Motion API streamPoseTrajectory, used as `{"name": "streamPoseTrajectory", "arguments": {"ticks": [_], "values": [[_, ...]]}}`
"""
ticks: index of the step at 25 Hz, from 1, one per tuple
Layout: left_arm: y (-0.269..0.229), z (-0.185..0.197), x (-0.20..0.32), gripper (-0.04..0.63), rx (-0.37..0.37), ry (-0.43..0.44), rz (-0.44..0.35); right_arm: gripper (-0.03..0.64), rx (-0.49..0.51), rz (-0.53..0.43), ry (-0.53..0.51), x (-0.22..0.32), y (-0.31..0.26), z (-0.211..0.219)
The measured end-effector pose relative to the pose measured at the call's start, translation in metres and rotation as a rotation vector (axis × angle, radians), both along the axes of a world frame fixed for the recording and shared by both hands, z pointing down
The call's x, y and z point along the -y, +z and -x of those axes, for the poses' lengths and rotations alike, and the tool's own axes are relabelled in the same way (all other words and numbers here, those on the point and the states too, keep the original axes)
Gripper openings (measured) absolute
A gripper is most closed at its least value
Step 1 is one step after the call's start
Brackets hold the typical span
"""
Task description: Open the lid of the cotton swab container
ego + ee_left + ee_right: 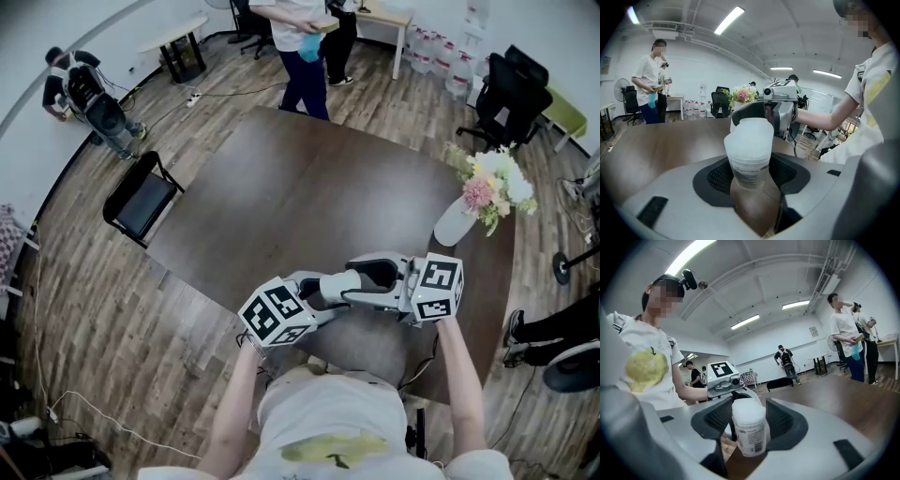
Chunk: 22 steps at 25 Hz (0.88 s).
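Head view: you are holding the left tool [349, 287] and right tool [386, 279] nose to nose over the tabletop's [309, 187] near edge.

Left gripper view: its pads are clamping the cotton swab container [749, 157], probably to steady it.

Right gripper view: its jaws are standing apart around the lid [749, 408], not pressing on it.

Both arms reach fwd from the torso, elbows bent: left forearm [236, 398] and right forearm [459, 370], 1 gripper per hand. The 2 grippers meet nose to nose, level, in front of the chest. The left gripper [342, 289] has its jaws clamped on the container [749, 150], pads vs its sides. The right gripper [380, 274] has its jaws wide apart round the container's top end, no squeeze.
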<state>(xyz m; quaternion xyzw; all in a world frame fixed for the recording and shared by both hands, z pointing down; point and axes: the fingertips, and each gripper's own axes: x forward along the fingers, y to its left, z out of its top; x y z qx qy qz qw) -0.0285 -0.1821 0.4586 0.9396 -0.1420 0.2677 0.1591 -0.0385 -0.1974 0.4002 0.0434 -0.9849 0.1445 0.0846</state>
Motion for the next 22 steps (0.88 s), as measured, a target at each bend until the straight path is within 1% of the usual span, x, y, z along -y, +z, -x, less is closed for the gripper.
{"name": "streamPoseTrajectory", "arguments": {"ticks": [4,7,12,16,18,20,22], "values": [[-0.002,0.0,0.0,0.244,-0.02,-0.011,0.004,0.232,0.001,0.006,-0.005,0.001,-0.001,0.0],[-0.002,0.003,0.0,0.245,-0.007,-0.014,-0.018,0.227,0.003,0.023,0.0,0.001,-0.001,0.002],[-0.004,0.006,0.002,0.245,-0.019,-0.024,-0.027,0.224,0.036,0.077,0.011,0.005,-0.002,0.003],[-0.004,0.009,0.002,0.245,-0.01,-0.026,-0.033,0.224,0.053,0.113,0.013,0.007,-0.001,0.004],[-0.005,0.009,0.001,0.244,-0.002,-0.03,-0.054,0.223,0.087,0.152,0.024,0.007,-0.003,0.004],[-0.004,0.008,0.002,0.241,0.021,-0.036,-0.095,0.221,0.134,0.203,0.038,0.01,-0.005,0.002],[-0.002,0.008,0.003,0.241,0.031,-0.039,-0.111,0.222,0.156,0.239,0.046,0.013,-0.005,0.001]]}}
